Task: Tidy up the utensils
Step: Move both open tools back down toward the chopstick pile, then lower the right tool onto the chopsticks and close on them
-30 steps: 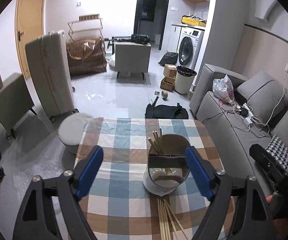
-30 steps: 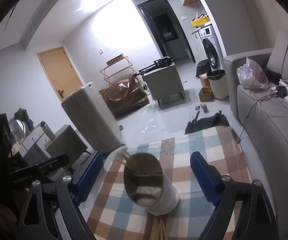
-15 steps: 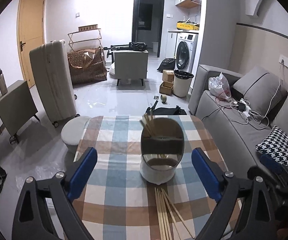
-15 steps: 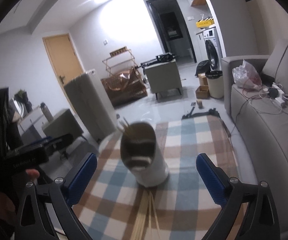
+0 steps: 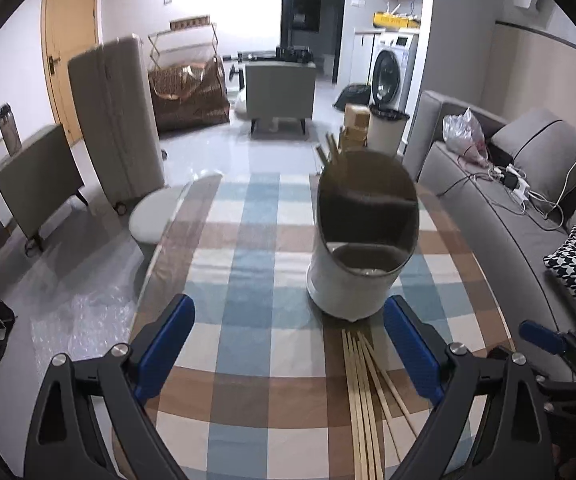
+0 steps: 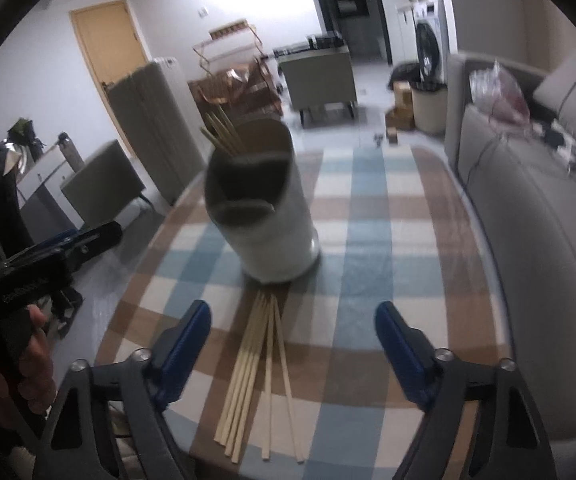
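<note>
**Both jaws spread over the loose chopsticks in front of the holder**

I hold two grippers above a worktop covered in a blue, brown and cream checked cloth (image 5: 248,240).

Starting on my left: my left gripper (image 5: 288,344) points down at the cloth with its blue-padded jaws spread wide and nothing between the pads. They frame bare cloth and, toward the right-hand pad, the near ends of a bundle of pale wooden chopsticks (image 5: 363,396) lying flat on the worktop. In the right wrist view, that same gripper shows at the left edge as a black body gripped by my left hand (image 6: 28,360).

Moving right: a white cylindrical utensil holder with a dark divided interior (image 5: 357,256) stands upright on the cloth, just beyond the far tips of the loose chopsticks, which nearly reach its base. A few more wooden chopsticks (image 5: 329,150) stand in its rear compartment, leaning toward the left rim.

Further right: my right gripper (image 6: 291,344) also points down at the worktop. Its jaws have just been closing somewhat, yet they stand well apart, and the pads press on nothing. The loose chopsticks lie on the cloth between them, closer to the left pad, fanned slightly at the near end by the worktop's edge.

To the right of the worktop runs a grey fabric sofa (image 6: 527,208).
</note>
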`<control>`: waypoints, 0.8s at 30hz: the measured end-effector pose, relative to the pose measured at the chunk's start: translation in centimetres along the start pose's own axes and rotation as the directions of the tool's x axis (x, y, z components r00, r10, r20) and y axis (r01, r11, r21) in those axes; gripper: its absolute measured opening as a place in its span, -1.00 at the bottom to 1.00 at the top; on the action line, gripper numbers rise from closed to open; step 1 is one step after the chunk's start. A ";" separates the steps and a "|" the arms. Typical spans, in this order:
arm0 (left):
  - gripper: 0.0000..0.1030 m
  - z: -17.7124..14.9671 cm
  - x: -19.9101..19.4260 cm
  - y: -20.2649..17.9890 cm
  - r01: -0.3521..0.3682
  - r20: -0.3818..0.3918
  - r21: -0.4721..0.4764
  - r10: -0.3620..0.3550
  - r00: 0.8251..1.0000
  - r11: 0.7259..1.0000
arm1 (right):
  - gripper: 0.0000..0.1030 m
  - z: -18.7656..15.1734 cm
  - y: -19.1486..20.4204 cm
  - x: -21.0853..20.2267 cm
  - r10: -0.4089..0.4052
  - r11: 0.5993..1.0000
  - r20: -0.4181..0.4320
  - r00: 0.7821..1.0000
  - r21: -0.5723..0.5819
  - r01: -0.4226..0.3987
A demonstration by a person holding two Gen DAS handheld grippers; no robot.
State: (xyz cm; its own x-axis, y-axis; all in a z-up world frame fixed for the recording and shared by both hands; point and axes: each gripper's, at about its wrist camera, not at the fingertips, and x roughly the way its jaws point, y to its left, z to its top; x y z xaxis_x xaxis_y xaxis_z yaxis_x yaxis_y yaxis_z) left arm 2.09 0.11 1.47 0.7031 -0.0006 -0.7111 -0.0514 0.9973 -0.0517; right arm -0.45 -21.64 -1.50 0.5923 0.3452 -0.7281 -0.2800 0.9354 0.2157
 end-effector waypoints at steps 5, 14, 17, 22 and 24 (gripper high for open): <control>0.79 0.2 1.0 1.3 0.001 -0.045 -0.042 -0.003 0.999 0.999 | 0.41 0.2 -0.2 3.1 -0.017 1.000 -0.079 0.997 0.000 0.018; 0.79 -0.2 2.8 3.0 -0.081 -0.135 -0.062 0.072 0.988 0.995 | -0.18 0.1 1.8 11.7 -0.007 0.995 -0.282 0.959 -0.102 -0.023; 0.79 -0.4 3.1 3.8 -0.092 -0.159 -0.078 0.079 0.984 0.993 | -0.26 -0.2 2.6 13.4 -0.044 0.987 -0.310 0.950 -0.158 -0.006; 0.79 -0.5 3.2 5.3 -0.080 -0.191 -0.133 0.053 0.980 0.988 | -0.35 -0.9 3.1 15.8 -0.118 0.973 -0.370 0.922 -0.227 0.033; 0.79 -0.4 3.2 5.6 -0.077 -0.196 -0.147 0.048 0.979 0.986 | -0.37 -1.2 3.2 16.1 -0.141 0.967 -0.380 0.914 -0.249 0.046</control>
State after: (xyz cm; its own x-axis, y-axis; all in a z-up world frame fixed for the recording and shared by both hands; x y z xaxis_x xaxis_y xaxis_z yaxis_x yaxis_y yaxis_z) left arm 3.76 5.65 -1.32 0.5474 0.0327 -0.8362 -0.2090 0.9729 -0.0987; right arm 7.28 -13.21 -13.30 0.2941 0.1547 -0.9432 -0.4317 0.9019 0.0133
